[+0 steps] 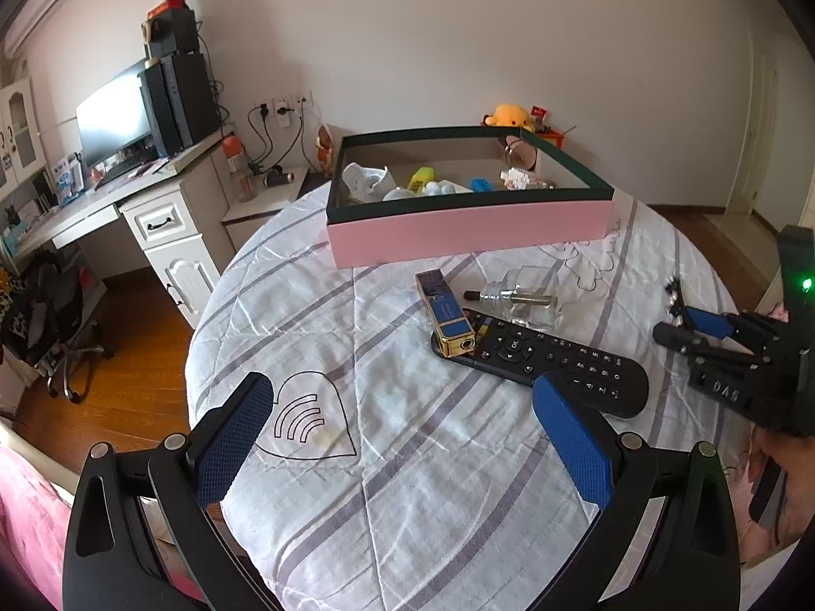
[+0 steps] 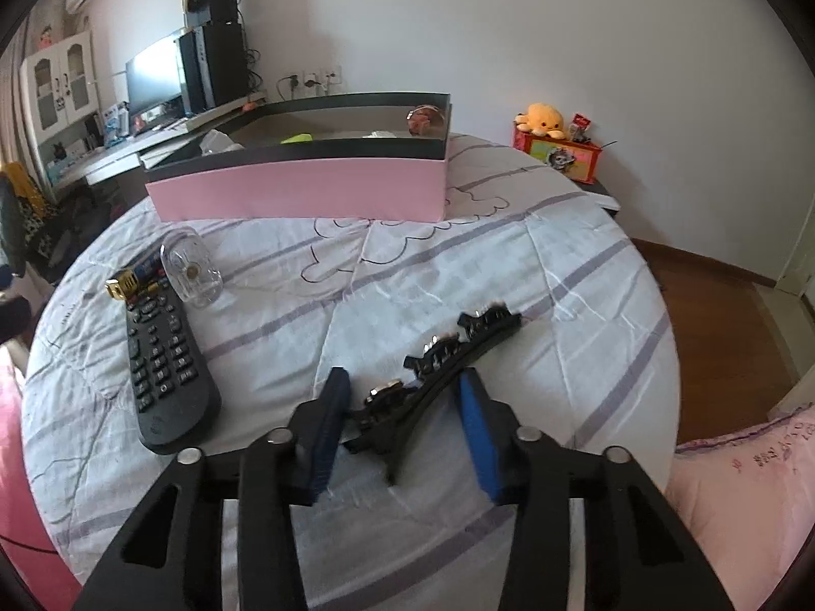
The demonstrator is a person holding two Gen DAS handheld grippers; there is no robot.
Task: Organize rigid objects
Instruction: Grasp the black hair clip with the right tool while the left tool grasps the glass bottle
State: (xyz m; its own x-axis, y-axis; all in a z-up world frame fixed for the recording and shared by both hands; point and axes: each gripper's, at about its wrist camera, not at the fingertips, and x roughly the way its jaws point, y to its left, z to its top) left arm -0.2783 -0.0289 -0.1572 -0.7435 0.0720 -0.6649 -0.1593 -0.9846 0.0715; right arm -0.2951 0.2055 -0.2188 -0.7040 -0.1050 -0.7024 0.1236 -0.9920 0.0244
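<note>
A pink box [image 1: 468, 229] with a dark rim sits at the far side of the quilt and holds several small items; it also shows in the right wrist view [image 2: 305, 193]. In front of it lie a black remote [image 1: 550, 359] [image 2: 163, 366], a blue and gold lighter [image 1: 448, 318] [image 2: 125, 282] and a clear glass bottle [image 1: 524, 298] [image 2: 193, 270]. A black hair clip [image 2: 438, 382] lies between the fingers of my right gripper [image 2: 402, 407], which is open around it. My left gripper [image 1: 402, 402] is open and empty above the quilt, near the remote.
The striped quilt [image 1: 387, 458] covers a round surface. A desk [image 1: 102, 203] with a monitor stands at the left over a wooden floor. A yellow plush toy [image 2: 542, 119] sits on a red box at the back right. Pink bedding [image 2: 738, 499] lies at the right.
</note>
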